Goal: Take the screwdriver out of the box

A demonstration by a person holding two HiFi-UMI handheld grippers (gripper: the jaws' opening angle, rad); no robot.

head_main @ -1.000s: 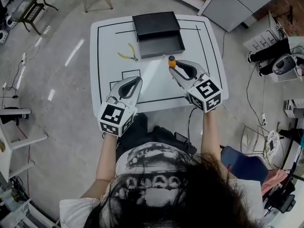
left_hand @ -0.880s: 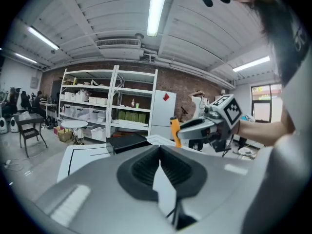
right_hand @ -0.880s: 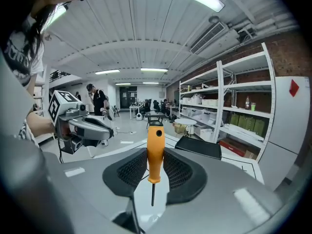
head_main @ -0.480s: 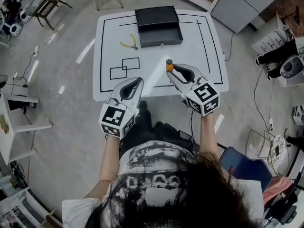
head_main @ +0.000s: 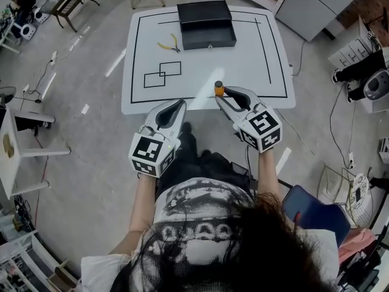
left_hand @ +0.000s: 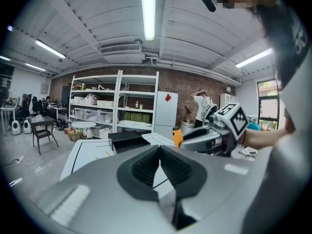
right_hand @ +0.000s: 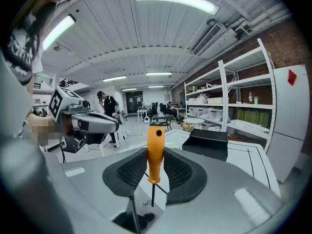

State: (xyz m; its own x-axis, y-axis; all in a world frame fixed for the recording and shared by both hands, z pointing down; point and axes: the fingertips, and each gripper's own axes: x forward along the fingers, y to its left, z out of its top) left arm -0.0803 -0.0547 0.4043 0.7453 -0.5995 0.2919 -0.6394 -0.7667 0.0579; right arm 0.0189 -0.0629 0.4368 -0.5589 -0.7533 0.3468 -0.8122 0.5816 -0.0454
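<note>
Now the right claw clamps the orange-handled screwdriver upright; a jolt could slip it loose. The left claw is closed and empty.

Near tabletop lies open; box and pliers occupy the far end.

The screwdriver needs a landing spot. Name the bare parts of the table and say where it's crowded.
Bare: the table on its right side, from the box down to the right gripper with the screwdriver, and the centre in front of the box. Crowded: the far edge with box and pliers; drawn rectangles mark the left.
</note>
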